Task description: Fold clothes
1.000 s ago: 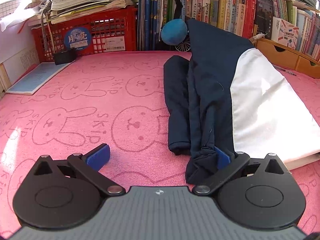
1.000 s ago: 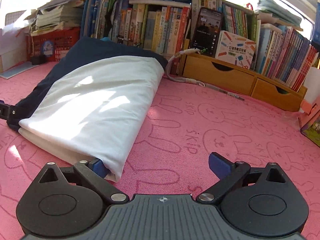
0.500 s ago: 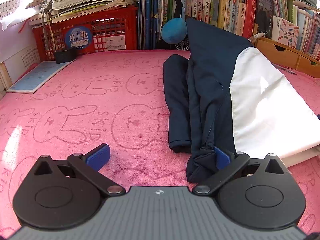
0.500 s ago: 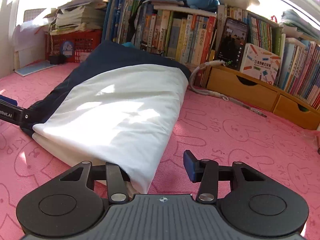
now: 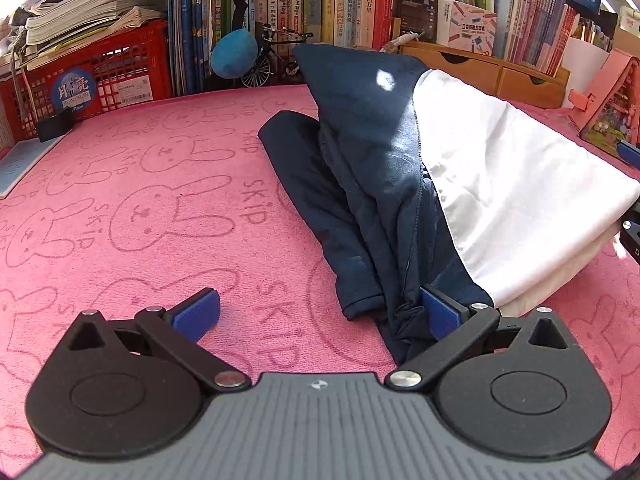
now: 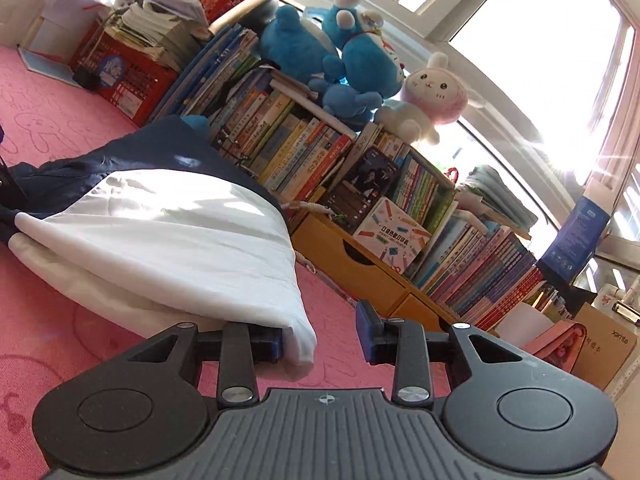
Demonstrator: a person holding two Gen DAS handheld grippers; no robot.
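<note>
Right claw [image 6: 320, 338] closing, jaws not yet met; white corner of garment [image 6: 168, 236] between them, against the left pad, a gap to the right pad. Left claw [image 5: 320, 312] spread wide; navy hem bunched against its right pad, left pad over bare mat. Garment, navy and white, lies folded on pink bunny-print mat [image 5: 132, 208]. Behind: row of books [image 6: 280, 148], red crate [image 5: 100, 76] with stacked papers, wooden drawers [image 6: 360, 260], plush toys [image 6: 352, 56], bright window [image 6: 520, 40].

"SKIP" repeats across the pink rabbit mat [image 5: 160, 184]; "Moon" marks the red crate's sticker [image 5: 73, 90].
</note>
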